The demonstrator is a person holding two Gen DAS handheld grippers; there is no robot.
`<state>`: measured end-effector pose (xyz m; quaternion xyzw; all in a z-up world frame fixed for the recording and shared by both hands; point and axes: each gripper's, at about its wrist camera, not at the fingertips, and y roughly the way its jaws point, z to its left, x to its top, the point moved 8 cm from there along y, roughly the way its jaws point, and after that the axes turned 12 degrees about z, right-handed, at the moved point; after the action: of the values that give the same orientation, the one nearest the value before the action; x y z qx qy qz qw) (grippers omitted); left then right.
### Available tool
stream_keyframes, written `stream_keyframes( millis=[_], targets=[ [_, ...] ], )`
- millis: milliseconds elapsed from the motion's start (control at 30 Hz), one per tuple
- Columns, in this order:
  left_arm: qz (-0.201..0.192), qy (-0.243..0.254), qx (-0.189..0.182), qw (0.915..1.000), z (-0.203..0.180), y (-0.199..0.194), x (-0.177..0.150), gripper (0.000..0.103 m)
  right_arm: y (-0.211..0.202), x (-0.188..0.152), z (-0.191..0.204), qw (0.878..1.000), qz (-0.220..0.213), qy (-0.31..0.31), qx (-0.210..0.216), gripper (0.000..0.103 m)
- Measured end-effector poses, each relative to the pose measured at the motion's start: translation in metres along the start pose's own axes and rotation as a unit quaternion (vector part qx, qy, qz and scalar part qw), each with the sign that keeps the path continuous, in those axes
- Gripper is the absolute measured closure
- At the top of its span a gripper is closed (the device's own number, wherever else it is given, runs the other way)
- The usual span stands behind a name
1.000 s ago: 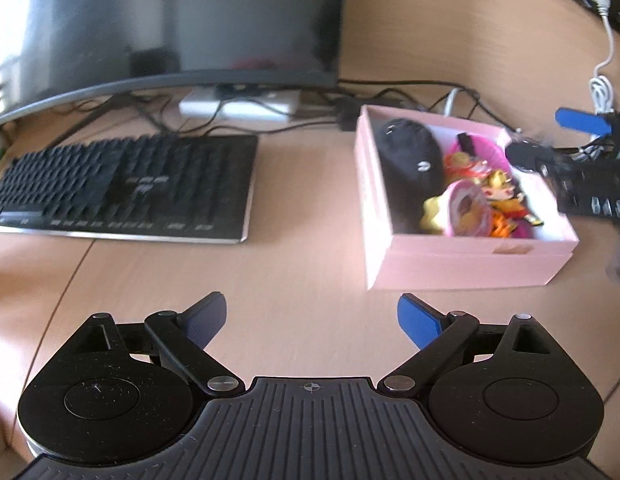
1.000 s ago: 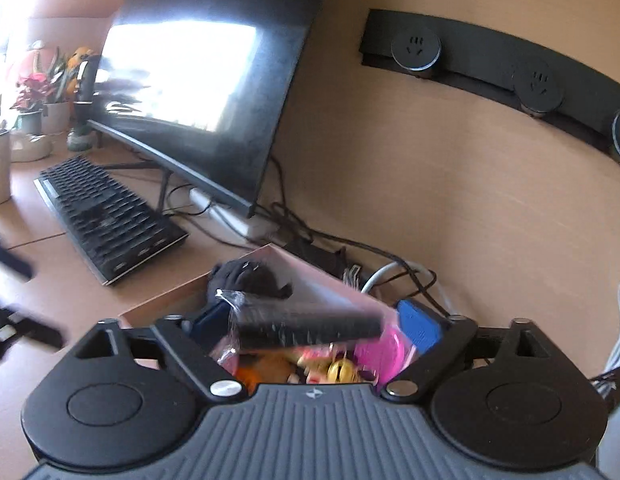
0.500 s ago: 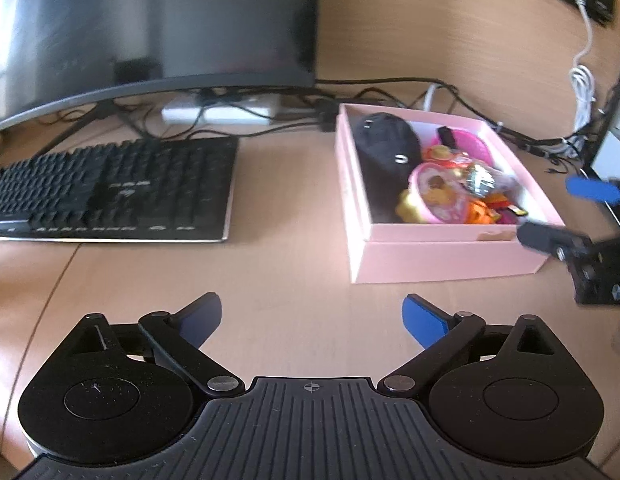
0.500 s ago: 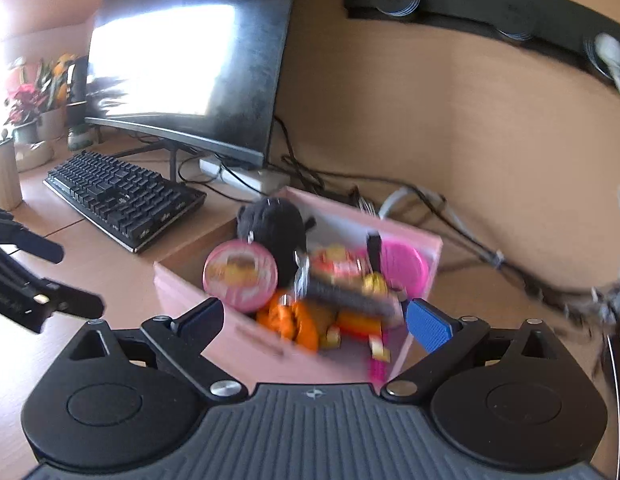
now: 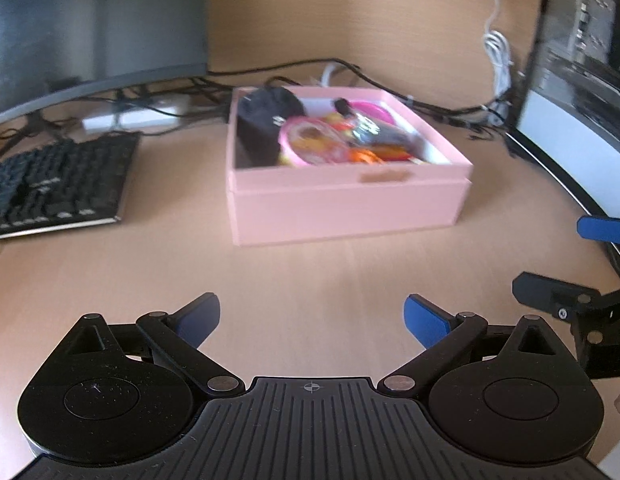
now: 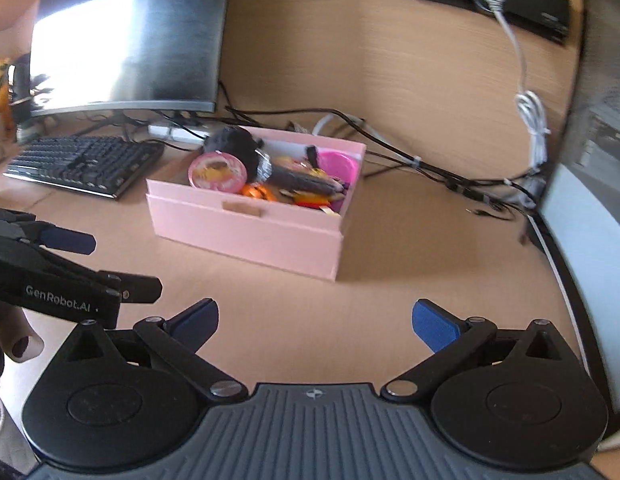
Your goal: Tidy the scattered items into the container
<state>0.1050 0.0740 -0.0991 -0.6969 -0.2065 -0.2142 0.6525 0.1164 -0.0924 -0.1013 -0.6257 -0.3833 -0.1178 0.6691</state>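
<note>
Left tongs (image 5: 312,316) wide, nothing between. Right tongs (image 6: 314,322) opening wider, nothing between them either. Below both, bare bench (image 5: 310,272), no loose things seen on it.

Farther on, toward 12 o'clock: pink box (image 5: 346,204), sitting flat on the bench. Inside, piled together: black soft thing (image 6: 233,148) at the far left corner, round pink toy (image 6: 217,170) near the front, dark wrapped stick (image 6: 301,180) lying across the top, bright pink dish (image 6: 338,164) at the back. Probably all light. Wrapper likely slippery, so best pinched across its middle. Box looks like stiff card; best held by its side walls.

Past that, keyboard (image 5: 57,184) at 10 o'clock, monitor (image 6: 125,48) behind, cables (image 6: 410,160) along the wall.
</note>
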Motion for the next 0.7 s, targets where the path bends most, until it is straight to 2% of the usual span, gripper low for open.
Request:
stream_keyframes(
  millis=[167,367,633,700],
  targets=[
    [-0.016,0.0,0.016,0.9997,-0.008,-0.005,-0.009,0.002,-0.01,-0.008,-0.009,1.0,-0.002,-0.002,-0.007,0.0],
    [-0.029,-0.007,0.042,0.9987,-0.018,-0.003,-0.013,0.002,0.002,-0.019,-0.025,1.0,-0.001,-0.029,-0.004,0.0],
    [-0.02,-0.014,0.082,0.9964,-0.028,0.009,-0.02,0.002,0.02,-0.036,-0.053,0.998,0.014,-0.051,0.018,0.0],
    [-0.017,-0.026,0.074,0.9968,-0.03,0.012,-0.021,0.002,0.026,-0.039,-0.056,0.998,0.02,-0.06,0.025,0.0]
  ],
)
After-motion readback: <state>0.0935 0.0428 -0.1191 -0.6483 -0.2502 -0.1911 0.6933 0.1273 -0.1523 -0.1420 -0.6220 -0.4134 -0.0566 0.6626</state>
